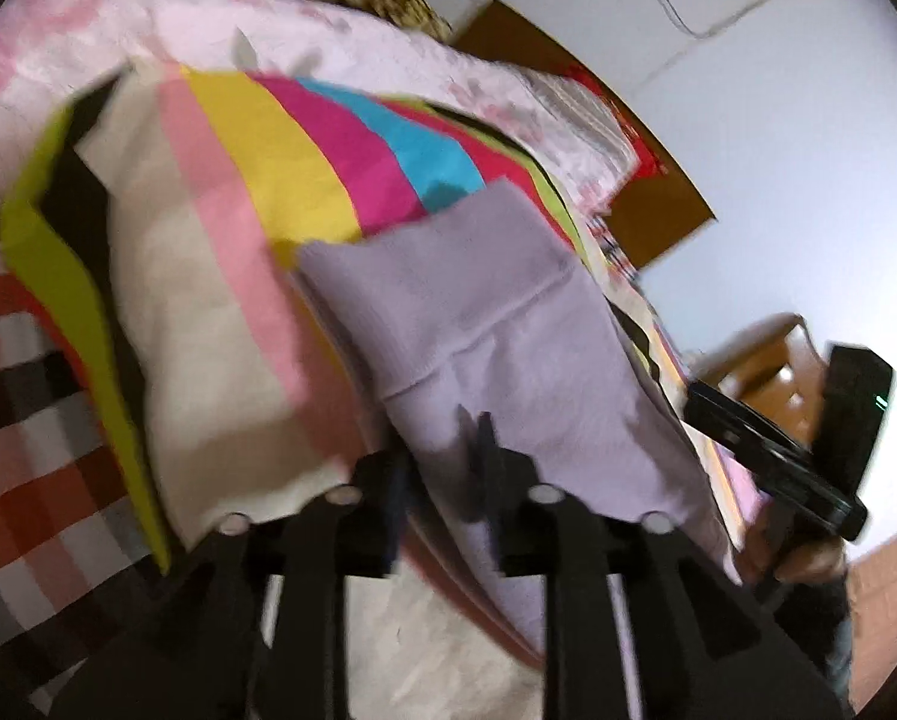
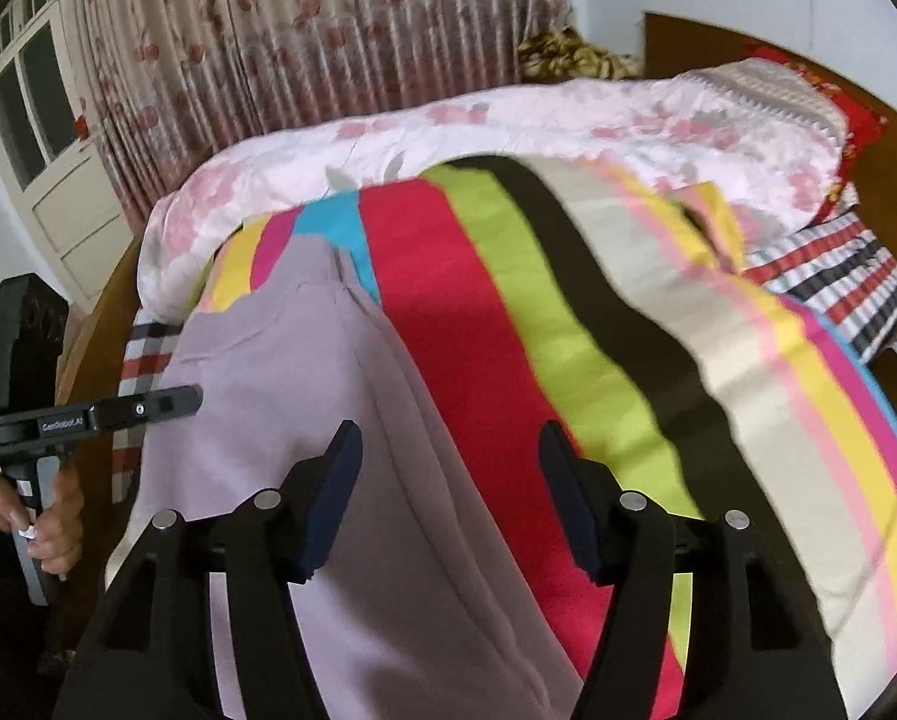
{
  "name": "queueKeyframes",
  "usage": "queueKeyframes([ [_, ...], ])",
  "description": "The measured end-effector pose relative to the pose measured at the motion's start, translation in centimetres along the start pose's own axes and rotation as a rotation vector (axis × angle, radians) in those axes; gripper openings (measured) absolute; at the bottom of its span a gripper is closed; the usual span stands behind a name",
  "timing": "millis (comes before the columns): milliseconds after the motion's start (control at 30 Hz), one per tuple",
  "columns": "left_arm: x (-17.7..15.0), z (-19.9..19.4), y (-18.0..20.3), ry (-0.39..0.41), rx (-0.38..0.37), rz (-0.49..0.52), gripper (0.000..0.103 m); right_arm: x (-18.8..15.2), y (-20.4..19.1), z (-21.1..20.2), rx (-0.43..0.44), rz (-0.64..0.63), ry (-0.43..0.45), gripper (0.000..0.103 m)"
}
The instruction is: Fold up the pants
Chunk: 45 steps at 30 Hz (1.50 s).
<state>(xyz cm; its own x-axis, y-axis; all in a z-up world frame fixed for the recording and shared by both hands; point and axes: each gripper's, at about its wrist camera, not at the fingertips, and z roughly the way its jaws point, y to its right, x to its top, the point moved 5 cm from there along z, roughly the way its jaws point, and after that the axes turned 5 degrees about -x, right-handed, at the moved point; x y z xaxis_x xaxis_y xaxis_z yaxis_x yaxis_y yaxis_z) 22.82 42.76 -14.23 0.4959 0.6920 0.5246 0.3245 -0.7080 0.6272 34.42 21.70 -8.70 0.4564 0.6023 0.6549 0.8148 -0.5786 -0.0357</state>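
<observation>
pants [image 2: 304, 396] | lie beneath both claws | right claw [image 2: 448, 492] apart | left claw [image 1: 442, 468] apart

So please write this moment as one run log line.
pants: folded on striped sheet | right gripper: open, empty | left gripper: unclear

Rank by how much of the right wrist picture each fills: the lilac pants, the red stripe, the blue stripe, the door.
1. lilac pants
2. red stripe
3. door
4. blue stripe
The pants lie nearest the camera, so their lead is partly nearness.
</observation>
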Motion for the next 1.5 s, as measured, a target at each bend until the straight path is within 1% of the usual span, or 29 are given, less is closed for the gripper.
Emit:
queueKeyframes([
  [33, 0.0, -0.8, 0.4, 0.034, 0.028, 0.019, 0.041, -0.4, 0.0, -0.8, -0.004, -0.004, -0.008, 0.06],
  [67, 0.0, -1.7, 1.0, 0.066, 0.044, 0.048, 0.045, -1.3, -0.4, -1.9, -0.009, -0.027, -0.032, 0.061],
  [100, -0.2, -2.4, 1.7, 0.082, 0.043, 0.078, 0.049, -2.1, -0.9, -2.8, -0.011, -0.05, -0.039, 0.06],
  [133, -0.7, -2.7, 2.7, 0.079, 0.024, 0.113, 0.05, -3.4, -1.7, -4.2, -0.014, -0.078, -0.039, 0.06],
  [233, -2.4, -2.0, 5.2, 0.007, -0.022, 0.207, 0.051, -7.1, -3.8, -7.3, -0.011, -0.102, -0.057, 0.06],
  [300, -3.4, -1.2, 5.8, -0.032, -0.034, 0.246, 0.051, -10.2, -5.8, -9.5, 0.03, -0.107, -0.066, 0.052],
  [367, -4.1, 0.0, 6.0, -0.07, -0.028, 0.268, 0.051, -12.9, -7.8, -10.7, 0.063, -0.133, -0.085, 0.041],
  [433, -4.8, 1.0, 6.2, -0.086, -0.015, 0.283, 0.055, -15.7, -9.3, -11.4, 0.065, -0.153, -0.104, 0.034],
  [500, -5.2, 2.0, 6.4, -0.102, 0.002, 0.306, 0.058, -17.7, -9.7, -11.6, 0.069, -0.113, -0.118, 0.033],
  [533, -5.3, 2.6, 6.2, -0.12, 0.028, 0.32, 0.058, -18.3, -9.7, -11.5, 0.066, -0.095, -0.121, 0.033],
  [600, -5.3, 3.0, 5.9, -0.134, 0.034, 0.322, 0.062, -19.4, -9.6, -10.9, 0.026, -0.091, -0.135, 0.027],
  [633, -5.3, 3.2, 6.0, -0.15, 0.039, 0.323, 0.063, -19.9, -9.6, -10.7, 0.011, -0.099, -0.123, 0.026],
  [700, -5.2, 3.6, 6.0, -0.173, 0.061, 0.322, 0.065, -20.0, -10.0, -11.0, 0.015, -0.088, -0.111, 0.026],
  [733, -5.2, 3.6, 6.1, -0.177, 0.059, 0.311, 0.067, -20.0, -10.6, -11.4, 0.02, -0.108, -0.109, 0.025],
  [800, -5.3, 3.9, 6.1, -0.184, 0.069, 0.308, 0.07, -20.7, -11.7, -11.8, 0.058, -0.125, -0.147, 0.027],
  [833, -5.4, 3.9, 6.2, -0.187, 0.086, 0.317, 0.071, -20.9, -11.7, -12.1, 0.048, -0.138, -0.152, 0.028],
  [900, -5.3, 3.5, 6.5, -0.177, 0.155, 0.305, 0.072, -20.5, -10.6, -13.5, 0.008, -0.115, -0.108, 0.028],
  [933, -5.3, 2.7, 6.9, -0.152, 0.219, 0.299, 0.072, -20.2, -9.5, -14.3, -0.016, -0.068, -0.076, 0.03],
  [967, -5.6, 1.8, 7.7, -0.119, 0.249, 0.311, 0.072, -20.2, -7.4, -15.5, -0.048, 0.026, -0.037, 0.041],
  [1000, -5.9, 1.0, 8.6, -0.089, 0.245, 0.334, 0.073, -20.4, -5.8, -16.2, -0.085, 0.09, -0.02, 0.051],
  [1033, -6.8, 0.0, 10.1, -0.067, 0.221, 0.368, 0.076, -21.1, -3.9, -17.1, -0.146, 0.16, -0.009, 0.067],
  [1067, -7.6, -0.4, 11.3, -0.063, 0.195, 0.396, 0.078, -22.2, -1.8, -18.2, -0.216, 0.236, -0.009, 0.069],
  [1100, -8.9, -0.8, 13.1, -0.072, 0.154, 0.445, 0.082, -23.1, -0.6, -18.9, -0.247, 0.271, -0.014, 0.069],
  [1200, -11.9, -1.1, 16.8, -0.103, 0.101, 0.565, 0.086, -26.5, 1.9, -21.7, -0.345, 0.347, -0.013, 0.069],
  [1233, -13.3, -1.1, 18.4, -0.118, 0.076, 0.612, 0.087, -27.5, 2.3, -22.4, -0.361, 0.365, -0.008, 0.069],
  [1333, -16.7, -0.7, 22.1, -0.168, 0.009, 0.694, 0.09, -31.3, 4.1, -25.7, -0.431, 0.46, 0.016, 0.072],
  [1367, -17.9, -0.4, 23.2, -0.187, -0.011, 0.718, 0.09, -33.2, 4.9, -27.4, -0.481, 0.509, 0.025, 0.073],
  [1433, -20.4, -0.1, 25.2, -0.222, -0.041, 0.768, 0.091, -36.3, 6.8, -29.9, -0.544, 0.598, 0.046, 0.073],
  [1500, -22.9, 0.3, 27.4, -0.257, -0.077, 0.83, 0.091, -40.5, 8.4, -33.9, -0.619, 0.733, 0.1, 0.073],
])
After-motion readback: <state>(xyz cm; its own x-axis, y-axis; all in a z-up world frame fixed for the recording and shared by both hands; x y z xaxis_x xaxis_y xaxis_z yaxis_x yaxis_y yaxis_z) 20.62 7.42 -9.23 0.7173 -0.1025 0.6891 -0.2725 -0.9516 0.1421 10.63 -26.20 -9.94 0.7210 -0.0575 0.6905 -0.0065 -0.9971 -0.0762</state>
